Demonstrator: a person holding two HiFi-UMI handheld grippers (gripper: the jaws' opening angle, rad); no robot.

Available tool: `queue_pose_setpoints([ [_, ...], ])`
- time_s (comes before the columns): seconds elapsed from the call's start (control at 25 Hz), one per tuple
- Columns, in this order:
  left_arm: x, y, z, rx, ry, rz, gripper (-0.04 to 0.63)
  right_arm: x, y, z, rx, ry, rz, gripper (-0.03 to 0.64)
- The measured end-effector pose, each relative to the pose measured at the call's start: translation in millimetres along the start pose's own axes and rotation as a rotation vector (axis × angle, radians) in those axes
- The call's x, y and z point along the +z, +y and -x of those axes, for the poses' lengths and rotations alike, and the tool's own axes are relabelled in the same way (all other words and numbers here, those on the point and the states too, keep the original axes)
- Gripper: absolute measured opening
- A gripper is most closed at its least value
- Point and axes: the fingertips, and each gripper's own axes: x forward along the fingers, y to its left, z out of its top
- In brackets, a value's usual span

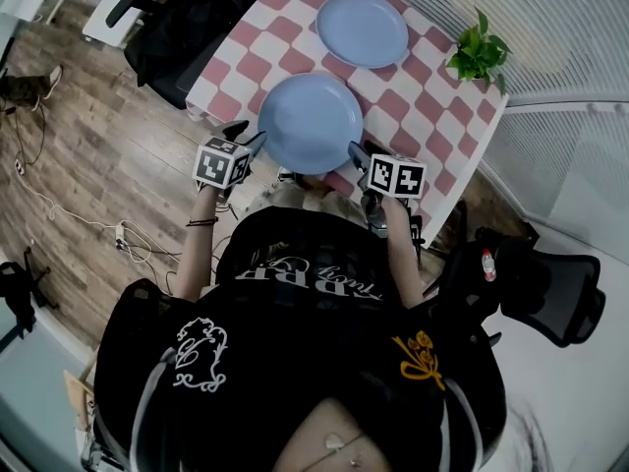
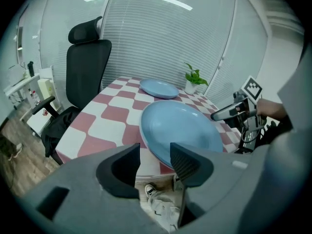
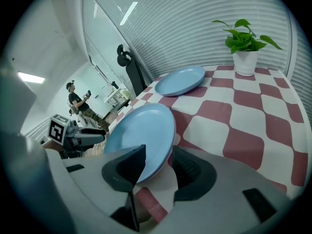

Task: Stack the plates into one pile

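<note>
**Head view:** Nothing is stacked yet. The near plate (image 1: 310, 123) lies at the near edge of the checked table (image 1: 413, 77). The far plate (image 1: 362, 28) sits well apart from it, toward the far end and left of the plant (image 1: 479, 52). The left gripper (image 1: 248, 136) and the right gripper (image 1: 356, 151) flank the near plate, one on each side. I judge this to be the first pickup, so the whole carry and the placing are still to do. The person's body hides the near table edge, and the jaw tips are too small to read here.

**Left gripper view:** The jaws stand apart. The near plate's (image 2: 180, 128) rim reaches just into the gap, and the right-hand jaw covers part of it. The other jaw is clear of the plate, so nothing is pinched. The covered rim also hides whether the plate rests flat or overhangs the edge.

**Right gripper view:** These jaws are apart too, with the near plate's (image 3: 141, 135) rim between them. One jaw covers part of the plate's face, and the other is just beside the rim. I see no firm pinch, though contact there is hard to make out. The far plate (image 3: 180, 81) lies untouched beyond.
</note>
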Motion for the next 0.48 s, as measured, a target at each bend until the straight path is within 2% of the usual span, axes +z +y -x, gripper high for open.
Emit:
queue_pose_setpoints([
  [0.12,22.1,15.1,6.5,0.002,-0.049,-0.018,0.190,21.6,-11.3,7.4,-0.013,-0.075,-0.021,0.135],
  [0.32,70.0,27.0,-7.8,-0.034,-0.089,-0.125,0.190,64.3,-42.1,6.6,-0.081,-0.153,-0.023,0.135],
  [0.48,106.7,30.2,-36.8,-0.092,-0.076,-0.202,0.190,104.9,-54.1,-10.5,-0.045,-0.228,-0.078,0.135],
])
